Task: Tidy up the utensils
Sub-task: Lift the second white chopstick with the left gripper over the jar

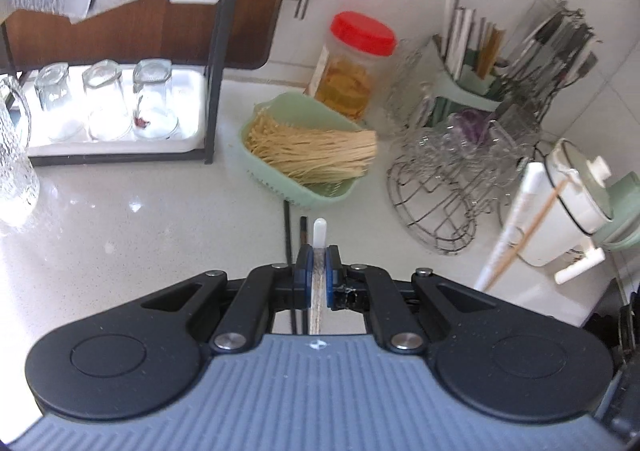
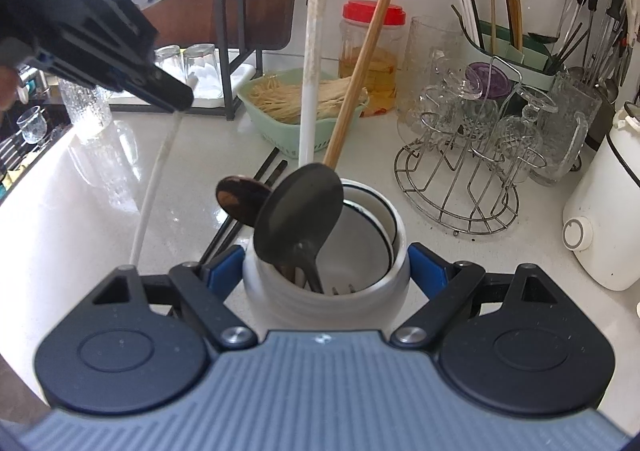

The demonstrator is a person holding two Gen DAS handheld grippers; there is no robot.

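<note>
**Spotter:** Left wrist view shows your left gripper (image 1: 319,263) with its blue pads pressed together on a long thin white chopstick (image 1: 319,231); its rounded tip pokes out just ahead of the jaws, and its long axis runs along the fingers.

**Operator:** And the holder?

**Spotter:** Your right gripper (image 2: 326,269) is clamped on the round white ceramic utensil jar (image 2: 280,291), one blue pad on each side of its wall. From your left gripper, that jar sits off to the right and lower. In the right wrist view the white chopstick (image 2: 154,187) hangs down from the left gripper (image 2: 176,97), slanting toward the jar's left side but well apart from the rim.

**Operator:** So which way do I go?

**Spotter:** I'd judge you carry it rightward until the lower end stands over the jar mouth, clear of the black spoon bowl (image 2: 300,211).
</note>
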